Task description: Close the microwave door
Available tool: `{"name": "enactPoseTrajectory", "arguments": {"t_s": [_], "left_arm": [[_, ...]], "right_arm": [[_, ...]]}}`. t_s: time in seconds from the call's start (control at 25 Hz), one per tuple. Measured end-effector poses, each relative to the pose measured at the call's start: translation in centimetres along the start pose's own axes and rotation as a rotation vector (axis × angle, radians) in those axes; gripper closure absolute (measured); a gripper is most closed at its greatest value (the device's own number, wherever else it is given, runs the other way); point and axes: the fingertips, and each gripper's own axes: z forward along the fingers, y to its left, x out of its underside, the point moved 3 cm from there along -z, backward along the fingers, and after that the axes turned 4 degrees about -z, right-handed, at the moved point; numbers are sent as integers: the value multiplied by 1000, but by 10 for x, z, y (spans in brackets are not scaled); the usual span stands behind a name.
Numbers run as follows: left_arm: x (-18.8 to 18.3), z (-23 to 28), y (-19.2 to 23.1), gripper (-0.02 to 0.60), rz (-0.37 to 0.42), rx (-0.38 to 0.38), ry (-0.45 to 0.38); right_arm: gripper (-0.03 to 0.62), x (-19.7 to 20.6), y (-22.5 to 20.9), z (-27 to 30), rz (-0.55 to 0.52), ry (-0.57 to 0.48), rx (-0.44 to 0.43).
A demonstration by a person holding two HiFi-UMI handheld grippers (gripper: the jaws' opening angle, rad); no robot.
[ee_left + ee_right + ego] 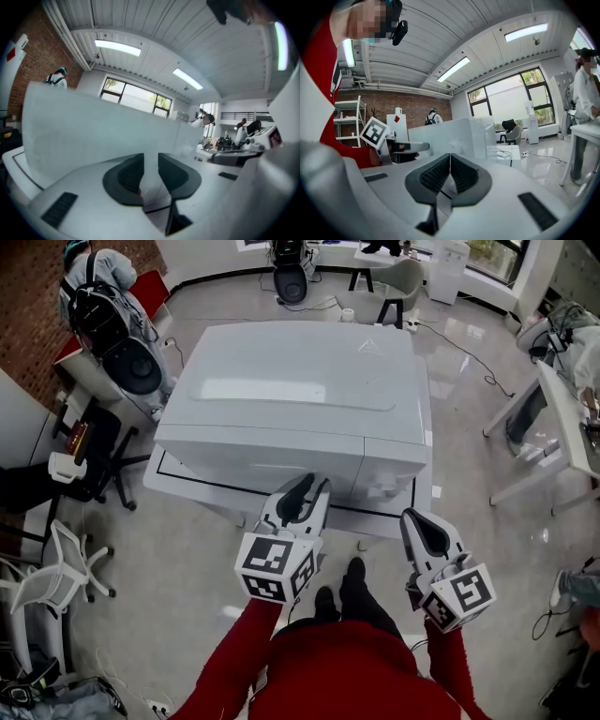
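A big white microwave (291, 395) stands on a white table (178, 486). From the head view its front door (272, 451) looks flush with the body, with a seam beside the control panel (394, 460). My left gripper (312, 484) points at the lower front of the door, its jaws a narrow gap apart with nothing between them. In the left gripper view the white door face (93, 136) fills the space just beyond the fingertips (136, 164). My right gripper (417, 521) hangs shut to the right, short of the table, and sees the microwave (459, 136) ahead.
Office chairs (66, 563) and a cluttered desk (89, 432) stand to the left. A white desk (562, 418) is at the right, a grey chair (398, 282) behind the microwave. A person (94, 287) sits at the far left. Cables trail over the floor.
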Motion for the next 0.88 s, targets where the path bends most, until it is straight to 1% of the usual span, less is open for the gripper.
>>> {"name": "enactPoseTrajectory", "arguments": {"t_s": [0.12,0.16,0.24,0.32,0.44,0.6,0.72,0.88], "left_arm": [[-54,-23,-26,511,106,163,-153],[-64,-28,-30,520,125,210,-190],[-66,-36,-31,542,119,275,-230],[-52,-42,-29,569,102,312,-224],[-23,-51,-31,569,103,326,-172],[8,-64,-29,571,54,304,-113],[20,-75,-27,571,34,274,-97],[26,-87,-27,571,31,247,-97]], "right_arm": [[579,-15,-1,-5,-22,-30,-5],[579,-18,-2,-7,-26,-39,0],[579,-20,1,-10,-19,-56,2],[579,-19,5,-10,-10,-66,-3],[579,-17,9,-13,-5,-73,-12],[579,-14,14,-17,3,-86,-21],[579,-4,19,-22,-14,-49,-20],[579,1,31,-26,-13,-50,-40]]}}
